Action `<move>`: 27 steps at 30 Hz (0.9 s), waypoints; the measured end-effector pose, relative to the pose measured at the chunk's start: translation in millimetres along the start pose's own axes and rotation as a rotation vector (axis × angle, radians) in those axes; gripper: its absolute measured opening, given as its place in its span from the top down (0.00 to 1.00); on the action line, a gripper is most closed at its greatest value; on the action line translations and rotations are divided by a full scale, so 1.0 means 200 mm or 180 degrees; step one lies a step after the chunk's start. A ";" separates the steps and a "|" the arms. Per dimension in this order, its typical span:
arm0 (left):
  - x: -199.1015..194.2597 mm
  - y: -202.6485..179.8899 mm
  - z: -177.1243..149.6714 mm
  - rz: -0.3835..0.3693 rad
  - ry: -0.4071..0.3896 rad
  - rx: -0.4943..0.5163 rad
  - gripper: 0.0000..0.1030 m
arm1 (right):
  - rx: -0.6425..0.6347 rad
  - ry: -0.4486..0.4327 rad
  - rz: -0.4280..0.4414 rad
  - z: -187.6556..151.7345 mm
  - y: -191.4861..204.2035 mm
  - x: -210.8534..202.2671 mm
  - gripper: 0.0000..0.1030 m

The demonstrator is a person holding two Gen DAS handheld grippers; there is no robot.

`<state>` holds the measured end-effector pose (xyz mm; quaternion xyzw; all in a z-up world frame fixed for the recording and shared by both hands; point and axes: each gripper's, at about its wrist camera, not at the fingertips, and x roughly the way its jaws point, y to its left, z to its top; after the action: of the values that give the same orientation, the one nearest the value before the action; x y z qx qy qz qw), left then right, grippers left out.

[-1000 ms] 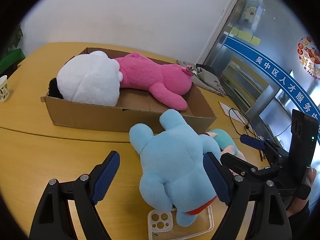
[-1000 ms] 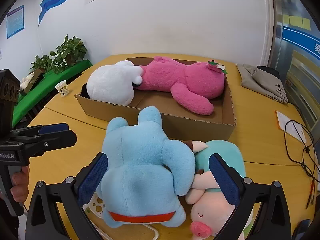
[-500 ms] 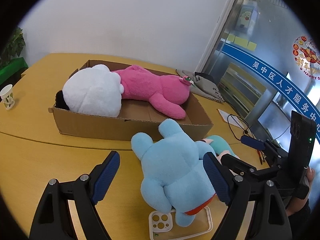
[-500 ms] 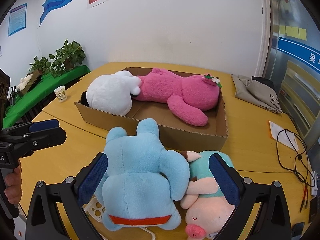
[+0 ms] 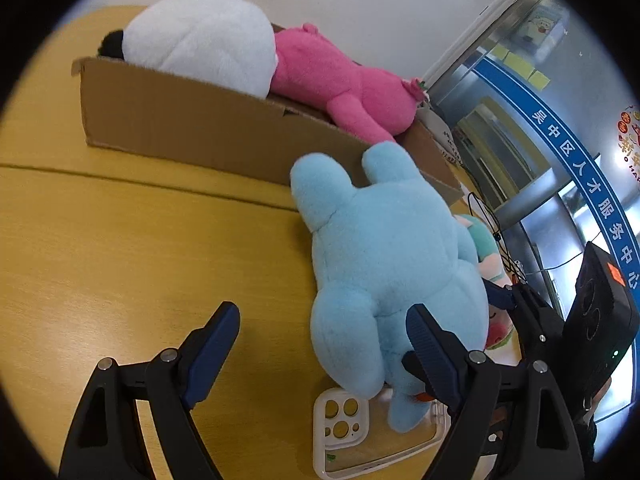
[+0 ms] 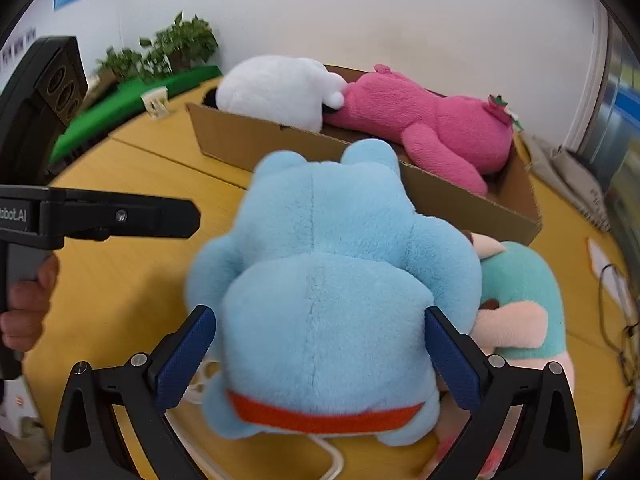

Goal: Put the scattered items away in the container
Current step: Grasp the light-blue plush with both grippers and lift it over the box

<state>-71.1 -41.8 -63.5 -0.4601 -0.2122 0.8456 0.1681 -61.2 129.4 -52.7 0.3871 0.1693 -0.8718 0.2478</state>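
Left wrist view: the left claw (image 5: 322,346) stands spread wide and grips nothing. One blue pad hangs over the bare yellow wooden desk (image 5: 120,248); the other lies against the rump of the soft light-blue plush animal (image 5: 384,264), though whether it presses the fur I cannot tell. That toy lies face down on the desk just in front of the shallow brown cardboard box (image 5: 208,128), its ears toward the box wall, so it appears to be the next item to go in. Its feet rest on a clear plastic phone case (image 5: 348,432). The box already holds a round white plush toy (image 5: 204,36) and a long pink plush toy (image 5: 340,80).

Right wrist view: the right claw (image 6: 320,356) is also spread wide, its pads straddling the blue toy's lower body (image 6: 328,312) on both sides, close to the fur but not visibly squeezing it; nothing is lifted. A teal-and-pink plush toy (image 6: 520,296) lies touching the blue one's right side. The left claw (image 6: 132,216) shows at the left edge, held by a hand (image 6: 28,312).
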 end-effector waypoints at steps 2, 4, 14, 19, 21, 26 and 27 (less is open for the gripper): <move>0.06 0.02 -0.02 -0.0117 0.0099 -0.0053 0.18 | 0.0031 0.0047 -0.0009 0.00 0.00 0.05 0.00; 0.12 0.03 -0.04 -0.0247 0.0220 -0.0119 0.32 | 0.0038 0.0110 -0.0074 -0.01 0.01 0.09 0.00; 0.03 -0.08 -0.01 -0.0504 0.0175 0.0054 0.75 | 0.0266 0.0018 0.0108 0.00 -0.02 0.01 0.17; -0.19 -0.20 0.10 -0.0442 -0.0127 0.0299 0.76 | 0.0334 -0.0289 0.0138 0.08 0.01 -0.13 0.19; -0.29 -0.27 0.17 -0.0424 -0.0285 0.0448 0.76 | 0.0291 -0.0482 0.0073 0.16 0.03 -0.22 0.19; -0.50 -0.45 0.45 -0.0268 -0.0635 0.0885 0.76 | 0.0249 -0.0993 -0.0062 0.42 0.00 -0.43 0.18; -0.52 -0.46 0.51 -0.0250 -0.0690 0.0948 0.76 | 0.0231 -0.1062 -0.0096 0.47 -0.01 -0.45 0.18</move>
<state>-95.3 -33.2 107.2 -0.3277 -0.1194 0.9050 0.2435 -66.5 112.3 76.0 0.2431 0.1001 -0.9331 0.2453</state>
